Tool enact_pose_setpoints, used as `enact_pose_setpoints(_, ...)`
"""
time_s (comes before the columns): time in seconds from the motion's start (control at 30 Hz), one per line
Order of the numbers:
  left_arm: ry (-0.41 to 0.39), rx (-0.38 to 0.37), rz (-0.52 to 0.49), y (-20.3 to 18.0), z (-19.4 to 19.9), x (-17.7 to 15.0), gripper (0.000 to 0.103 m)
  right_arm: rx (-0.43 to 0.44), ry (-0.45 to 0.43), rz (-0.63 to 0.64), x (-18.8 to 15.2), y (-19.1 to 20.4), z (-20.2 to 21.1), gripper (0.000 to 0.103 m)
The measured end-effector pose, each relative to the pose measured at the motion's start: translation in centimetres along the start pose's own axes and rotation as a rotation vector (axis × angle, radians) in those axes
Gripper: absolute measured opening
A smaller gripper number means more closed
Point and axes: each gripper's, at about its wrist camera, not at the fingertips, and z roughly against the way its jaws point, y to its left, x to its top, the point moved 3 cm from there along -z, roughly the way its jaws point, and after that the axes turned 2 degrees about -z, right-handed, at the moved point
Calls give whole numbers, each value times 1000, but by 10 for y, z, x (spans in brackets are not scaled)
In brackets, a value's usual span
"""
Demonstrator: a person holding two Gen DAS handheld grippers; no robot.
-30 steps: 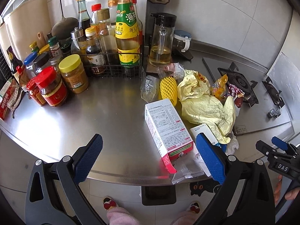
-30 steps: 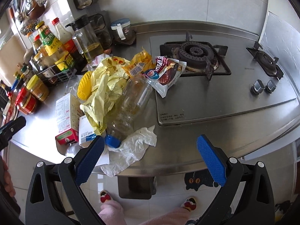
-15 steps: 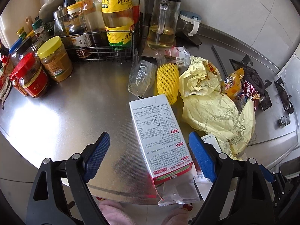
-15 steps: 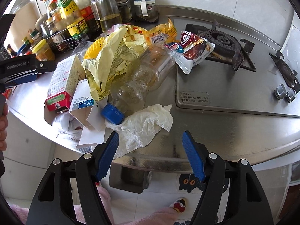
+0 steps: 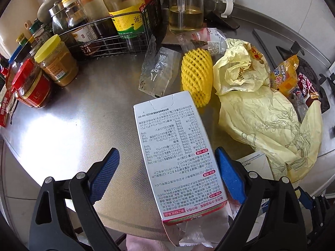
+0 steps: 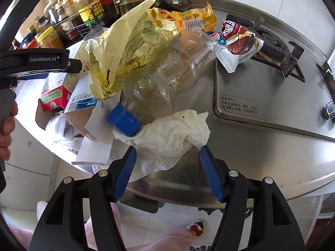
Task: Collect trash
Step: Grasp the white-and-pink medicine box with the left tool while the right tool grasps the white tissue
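Trash lies piled on a steel counter. A white and red printed box (image 5: 178, 152) lies between the open fingers of my left gripper (image 5: 166, 172), its right side near the right pad. Beyond it are a yellow foam net (image 5: 195, 79), a clear plastic bag (image 5: 158, 71) and a crumpled yellow bag (image 5: 266, 117). My right gripper (image 6: 168, 172) is open around the near edge of a crumpled white tissue (image 6: 173, 131). Behind the tissue lies a clear plastic bottle (image 6: 167, 75) with a blue cap (image 6: 123, 119), plus snack wrappers (image 6: 236, 44).
A wire rack of sauce bottles (image 5: 117, 18), jars (image 5: 56, 62) and an oil jug (image 5: 186, 6) stand at the back left. A gas hob (image 6: 270, 39) with knobs (image 6: 328, 108) is to the right. The counter edge (image 6: 188, 186) runs just under my right gripper.
Both grippers moved forward and down toward the counter. The left now straddles the printed box; the right now straddles the tissue's edge. The fingers have narrowed somewhat.
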Motion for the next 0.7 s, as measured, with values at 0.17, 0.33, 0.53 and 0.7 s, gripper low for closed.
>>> enact_pose_setpoints(0.17,20,26,3,4,-8,-3,87,-8,-15,40,1,7,0,37)
enact_pose_setpoints(0.33,24,16,5,9,-9,-8,67,17,-14,33,-4,7,3,13)
enact_pose_setpoints(0.53,10,-41,24,14,-3,-17,57,70,-34,-15,-13,-3,16,9)
enact_pose_setpoints(0.7,-56,0,43,21,6,-12,56,42,-94,-56,-14,-18,34,9)
